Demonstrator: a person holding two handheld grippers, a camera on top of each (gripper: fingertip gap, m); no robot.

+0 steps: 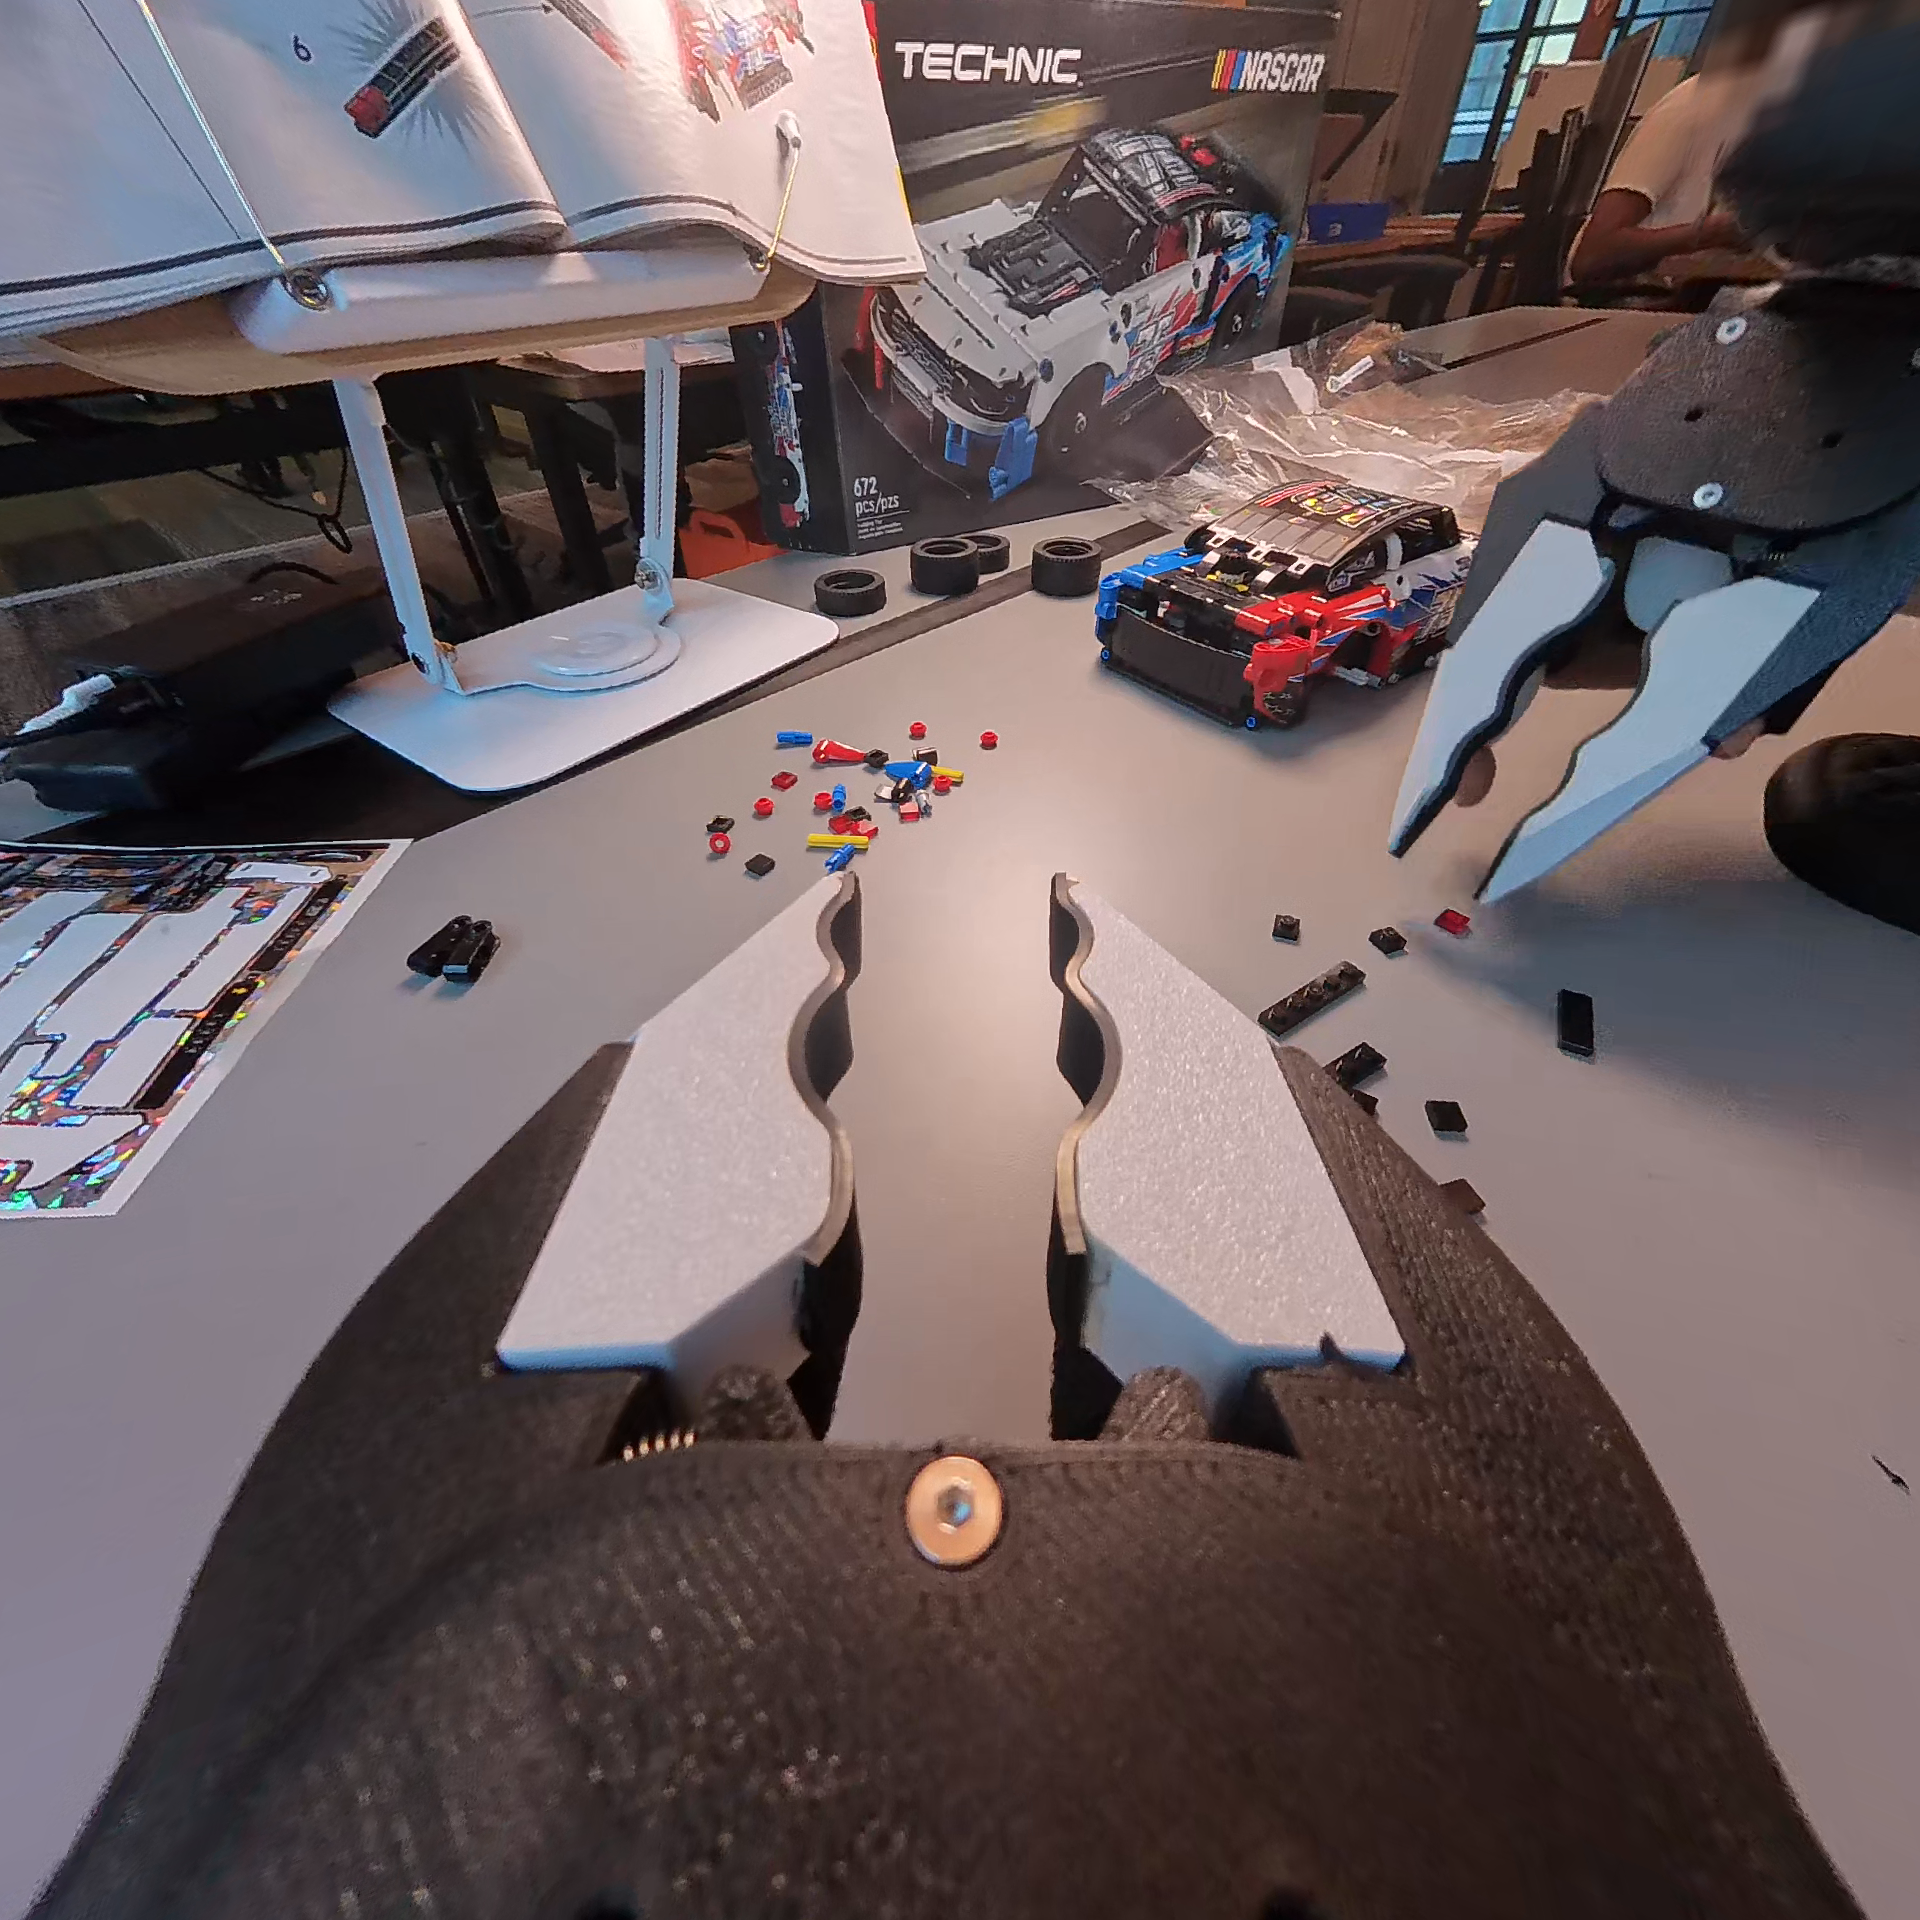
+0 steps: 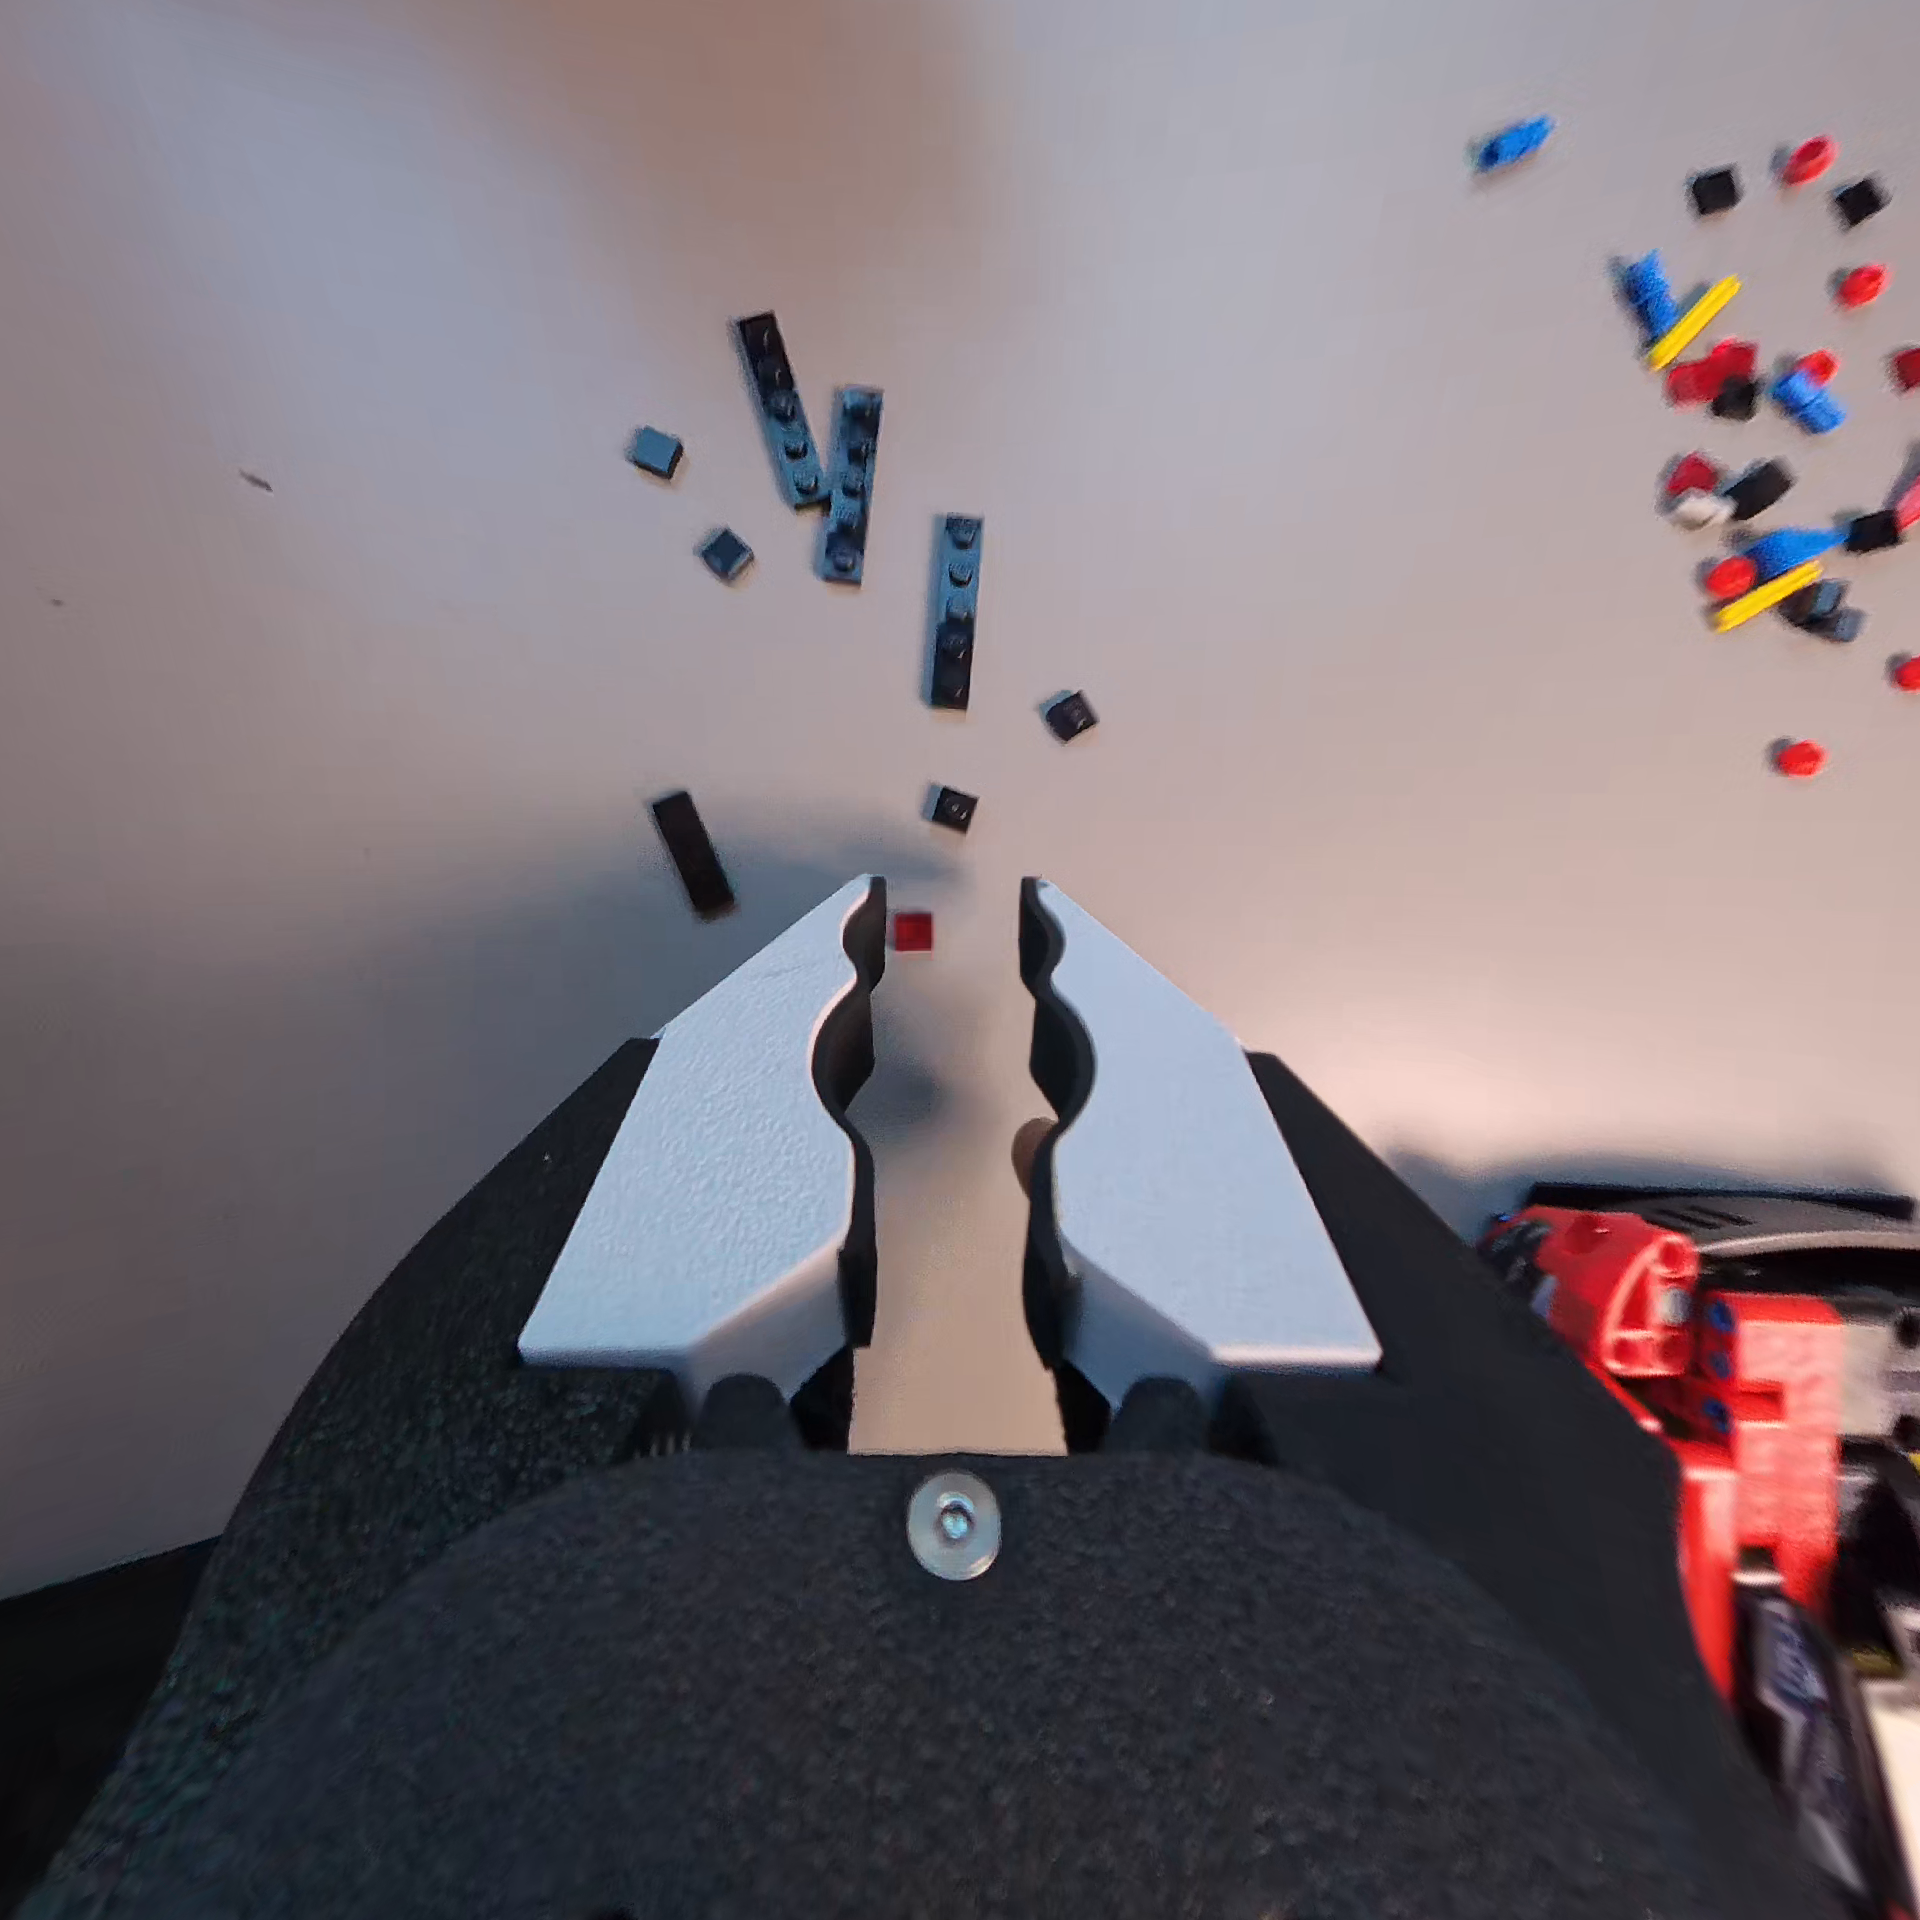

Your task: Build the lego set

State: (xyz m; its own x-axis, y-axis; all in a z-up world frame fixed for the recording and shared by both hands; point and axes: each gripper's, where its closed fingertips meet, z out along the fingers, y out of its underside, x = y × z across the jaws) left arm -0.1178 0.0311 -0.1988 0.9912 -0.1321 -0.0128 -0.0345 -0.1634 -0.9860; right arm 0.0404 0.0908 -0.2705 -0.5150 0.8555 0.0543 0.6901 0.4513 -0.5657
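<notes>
The left gripper (image 1: pixel 954 894) hangs over bare grey table (image 1: pixel 1039 1455) with its fingers spread apart and nothing between them. The right gripper (image 2: pixel 951 896) points down at the table, its fingers also parted; a small red tile (image 2: pixel 912 930) lies on the surface in the gap, close against the inner edge of one fingertip, not clamped. In the left wrist view the same tile (image 1: pixel 1451 921) sits just beside the right gripper's tips.

Around the tile lie loose black pieces: three long studded plates (image 2: pixel 956 611), a smooth black bar (image 2: pixel 692 854) and several small black squares (image 2: pixel 950 806), all near but apart from the fingers. A scatter of red, blue, yellow and black small parts (image 1: pixel 852 790) lies farther off, between the left gripper and the stand.

The partly built lego car (image 1: pixel 1278 613) stands on the table just beside the right gripper, its red front corner close to that gripper's body. Behind it are crumpled clear bags (image 1: pixel 1351 416), the set's box (image 1: pixel 1049 270) and four black tyres (image 1: pixel 945 566). An instruction booklet (image 1: pixel 416 135) rests on a white stand (image 1: pixel 582 665), and a shiny sticker sheet (image 1: pixel 135 1008) lies at the left edge.
</notes>
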